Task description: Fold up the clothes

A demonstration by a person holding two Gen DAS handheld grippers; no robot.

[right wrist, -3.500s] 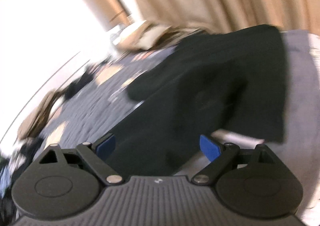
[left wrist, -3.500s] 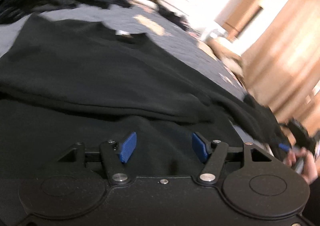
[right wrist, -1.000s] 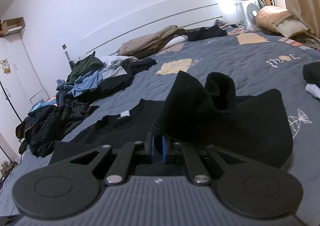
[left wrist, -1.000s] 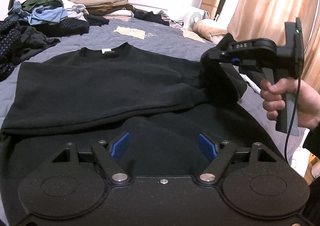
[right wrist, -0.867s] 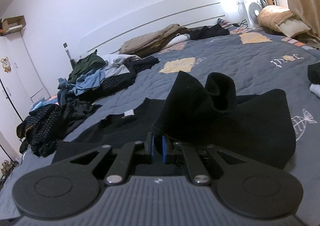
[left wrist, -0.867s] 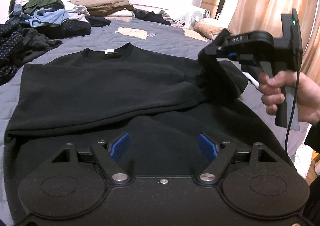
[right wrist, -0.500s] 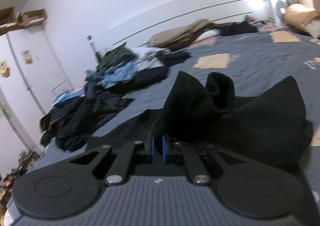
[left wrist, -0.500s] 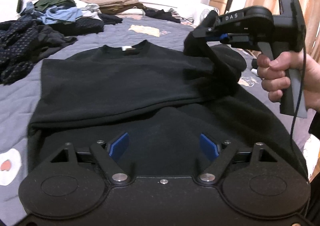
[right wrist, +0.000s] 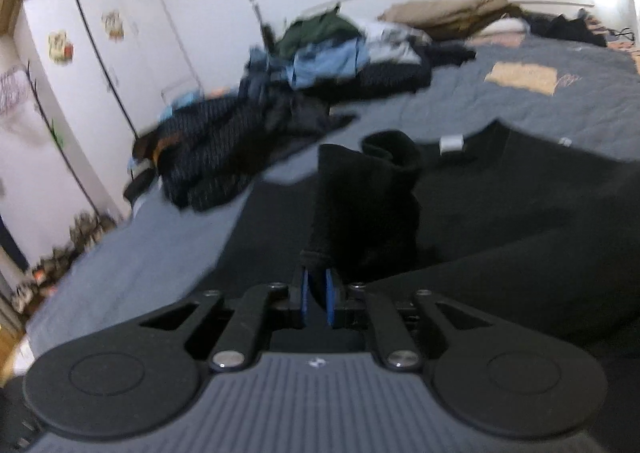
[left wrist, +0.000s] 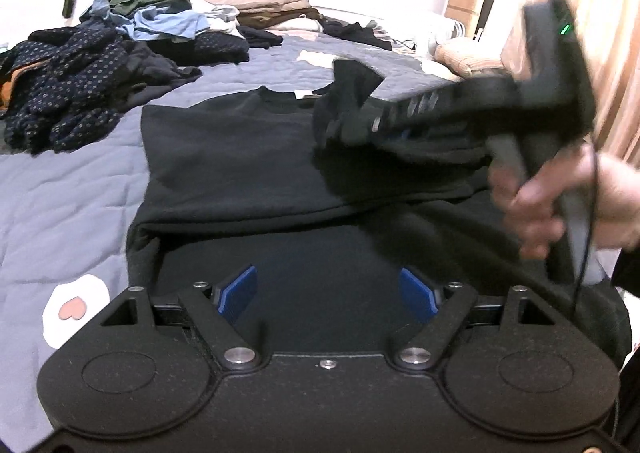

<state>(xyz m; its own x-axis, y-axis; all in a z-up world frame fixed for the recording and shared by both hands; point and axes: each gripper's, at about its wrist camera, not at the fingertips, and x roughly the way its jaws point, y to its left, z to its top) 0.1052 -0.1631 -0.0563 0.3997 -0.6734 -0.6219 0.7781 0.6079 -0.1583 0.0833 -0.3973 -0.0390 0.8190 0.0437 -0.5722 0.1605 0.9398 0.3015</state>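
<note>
Bed (left wrist: pixel 80 181): we see a grey quilted cover with small patches; it carries everything below.
Black sweater (left wrist: pixel 240 157): it lies flat on the bed, collar and white label toward the headboard, with its near part folded over so that a straight fold edge runs across the left wrist view.
Pile of clothes (left wrist: pixel 80 85): we find dark dotted, blue and green garments heaped on the far left of the bed, apart from the sweater.
Tan clothes (right wrist: pixel 448 13): these rest against the headboard.
Wardrobe (right wrist: pixel 100 65): white doors with stickers stand left of the bed in the right wrist view.
Right gripper (right wrist: pixel 316 295): its blue pads are pressed onto the cuff of the sweater's sleeve (right wrist: pixel 360 197), which stands lifted above the sweater's body. In the left wrist view we see it blurred, over the right half of the sweater.
Hand (left wrist: pixel 568 205): it grips the right gripper's handle.
Left gripper (left wrist: pixel 328 289): its jaws stand spread with nothing pinched, just over the near part of the sweater.
</note>
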